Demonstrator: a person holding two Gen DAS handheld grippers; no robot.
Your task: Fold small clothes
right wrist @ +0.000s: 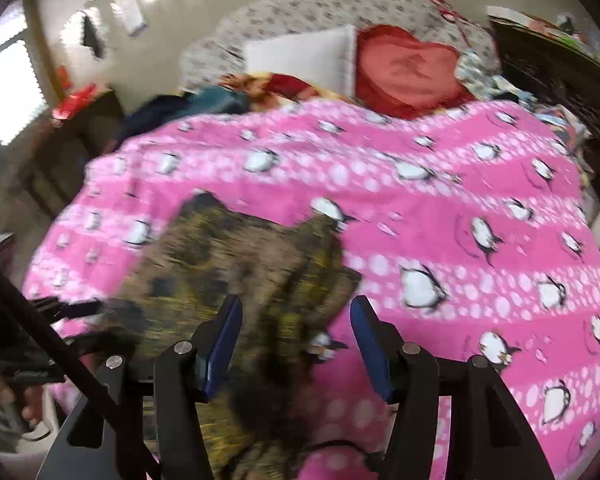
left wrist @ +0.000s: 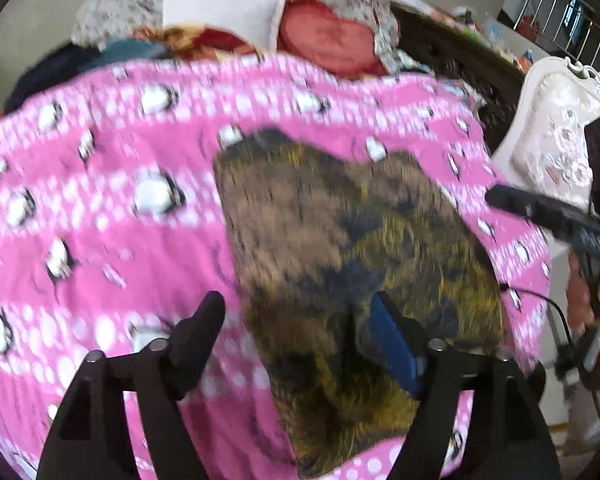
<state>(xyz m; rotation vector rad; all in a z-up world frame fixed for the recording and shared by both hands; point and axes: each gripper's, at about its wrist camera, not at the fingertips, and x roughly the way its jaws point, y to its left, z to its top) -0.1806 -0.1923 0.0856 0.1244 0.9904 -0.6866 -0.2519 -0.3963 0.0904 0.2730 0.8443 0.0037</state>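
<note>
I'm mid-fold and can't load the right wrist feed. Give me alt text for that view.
The right gripper hangs open over a mottled brown-and-yellow garment lying on a pink penguin-print blanket, its blue pads clear of the cloth. The picture is motion-blurred. Behind are a red heart-shaped cushion and a white pillow; the other handheld gripper shows at left.

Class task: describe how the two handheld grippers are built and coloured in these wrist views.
Both are black, angular, two-finger tools. The right gripper carries blue pads on its fingers' inner faces, with silver round pivot bolts on the linkage. The left gripper shows the same black linkage and one blue pad. Seen from the left wrist, a thin black cable trails from the right tool.
</note>
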